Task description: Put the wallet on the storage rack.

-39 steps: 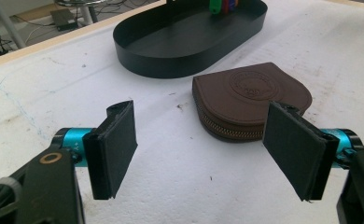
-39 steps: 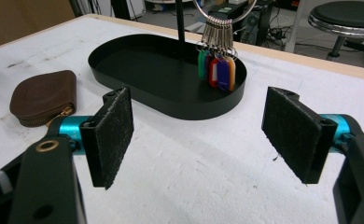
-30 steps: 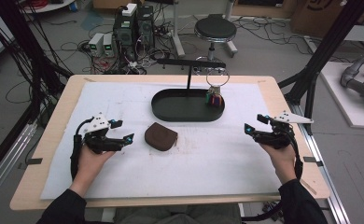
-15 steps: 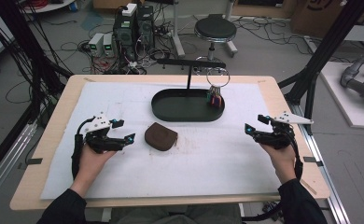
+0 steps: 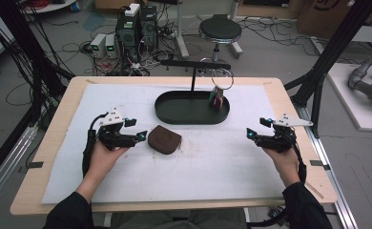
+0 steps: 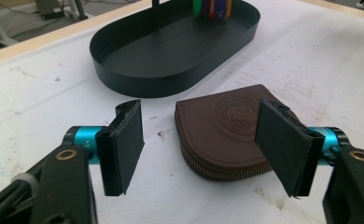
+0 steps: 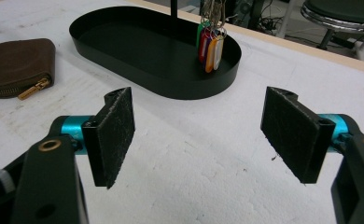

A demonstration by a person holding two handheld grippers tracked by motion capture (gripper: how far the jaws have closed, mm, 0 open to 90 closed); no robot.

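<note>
With its jaws spread wide and nothing between them, the left tool (image 6: 201,149) hangs low over the white cover of the desk (image 5: 69,176), aimed at the brown zip pouch (image 6: 231,135) that lies flat just ahead of the pads and near the front wall of the black oval tray (image 6: 171,51). From the left gripper view the right-hand pad already overlaps the pouch's far shoulder while the other pad stands off its rounded edge, so the opening looks off-centre; if it closes from there I would expect one pad to land first and shove the pouch sideways across the cover instead of pinching it. Because the pouch is soft, low and domed, a grip taken too high would likely skid off the leather, and one taken too low could snag the cover and drag it. Its zip pull (image 7: 33,88) points away from the tray, and catching only that tab would leave the pouch dangling and free to swing. Farther out, the tray's upright post carries a ring of coloured key tags (image 7: 210,46); a lift carried carelessly toward the tray might knock them or clip the rim. Well apart at the other side of the desk, the right tool (image 7: 203,140) is likewise spread and empty.
</note>
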